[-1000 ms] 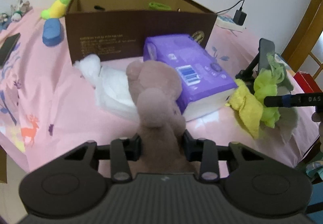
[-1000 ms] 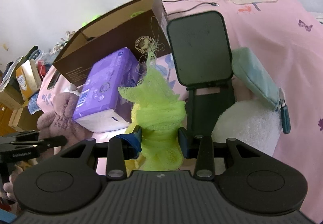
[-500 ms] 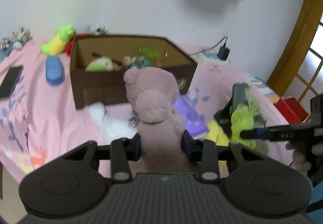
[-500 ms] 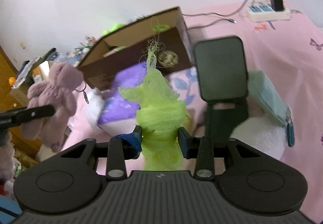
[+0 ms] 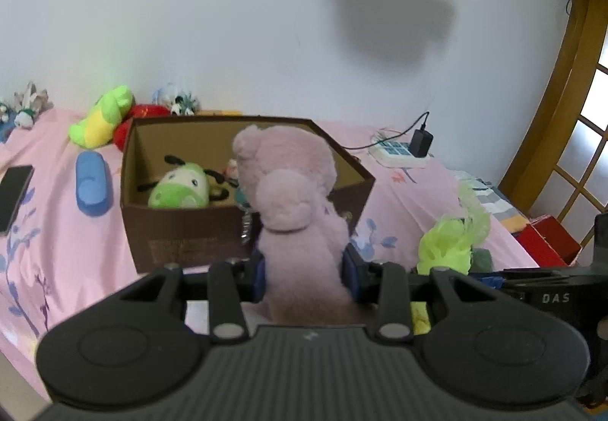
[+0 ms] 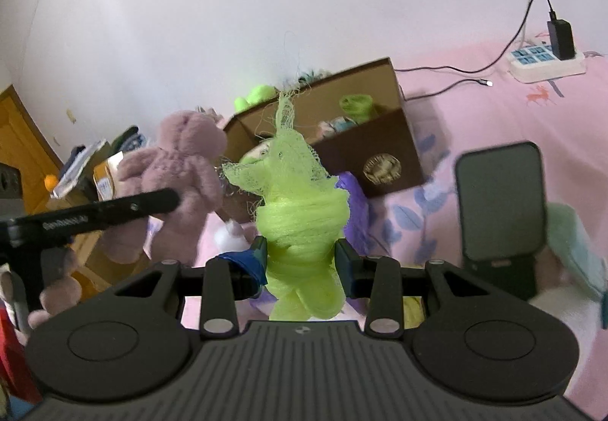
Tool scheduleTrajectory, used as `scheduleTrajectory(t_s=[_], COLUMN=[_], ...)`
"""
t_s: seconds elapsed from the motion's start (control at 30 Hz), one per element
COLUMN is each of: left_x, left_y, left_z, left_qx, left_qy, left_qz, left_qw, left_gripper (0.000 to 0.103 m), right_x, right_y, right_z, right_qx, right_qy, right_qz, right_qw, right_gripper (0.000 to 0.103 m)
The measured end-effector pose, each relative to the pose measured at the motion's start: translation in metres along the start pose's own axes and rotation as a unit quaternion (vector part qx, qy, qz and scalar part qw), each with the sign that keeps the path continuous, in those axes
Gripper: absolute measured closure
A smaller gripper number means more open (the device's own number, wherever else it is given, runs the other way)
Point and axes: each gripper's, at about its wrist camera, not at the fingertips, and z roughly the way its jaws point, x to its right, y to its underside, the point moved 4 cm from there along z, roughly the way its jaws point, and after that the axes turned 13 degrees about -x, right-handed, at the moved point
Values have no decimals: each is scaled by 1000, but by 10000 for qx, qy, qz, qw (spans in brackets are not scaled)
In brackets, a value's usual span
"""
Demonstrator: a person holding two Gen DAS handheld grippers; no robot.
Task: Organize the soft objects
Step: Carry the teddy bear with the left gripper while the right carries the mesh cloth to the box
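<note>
Plush, mauve and pile-covered: left wrist view first. Left gripper (image 5: 304,271) closed on the pink plush bear (image 5: 292,200), fingers (image 5: 257,271) pressing its lower body from both sides, head and upper body standing free above them. Held clear of the pink bed sheet (image 5: 57,231), in front of the open brown cardboard box (image 5: 190,235). Inside the box at about 10 o'clock from the bear's head, a green plush toy (image 5: 178,185). Farther out at 10 o'clock, a green and yellow plush (image 5: 100,119) and a blue case (image 5: 91,183) on the bed. At 3 o'clock, the lime mesh bundle (image 5: 450,240), just above the right-hand tool.

Right wrist view next. Right gripper (image 6: 300,263) clamped on that lime mesh bundle (image 6: 300,216) around its dense wound waist, loose frayed netting flaring upward. Bear (image 6: 178,170) at 9 o'clock, carried by the left tool; box (image 6: 364,155) at 1 o'clock; a dark phone stand (image 6: 499,200) at 3 o'clock.

Judged as handling: both light, soft, very compressible, not fragile (the netting likely to snag on edges). Best gripped where already gripped: bear's thick torso, bundle's tight core rather than its wispy ends.
</note>
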Motion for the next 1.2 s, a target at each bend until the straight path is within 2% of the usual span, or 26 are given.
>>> scheduleTrajectory(t_s=[0.27,0.53,0.8,0.9,1.07,1.2], left_x=[-29,-51,-49,-46,-48,-52], left_y=[-29,-68,-114,-128,-137,-134], left_z=[9,20,35,41,64,86], left_qx=[161,274,477,598,407,159], left_qy=[-2,7,-51,-200,-436,-582], left_qz=[-75,-49,-3,51,-76,-266], left_qw=[9998,9996,9989,9980,9982,9978], left_gripper=[67,67,67,67,67,66], right_x=[-14,-29,-27,-24,-18,-8], right_y=[-23,-65,-121,-138,-150,-152], right_z=[14,19,27,28,40,59], right_qx=[346,693,951,1049,1064,898], right_qy=[145,291,459,467,474,512], right_qz=[110,-1,-174,-243,-280,-176], right_qw=[9992,9972,9943,9931,9928,9945], right_gripper=[82,81,81,81,81,81])
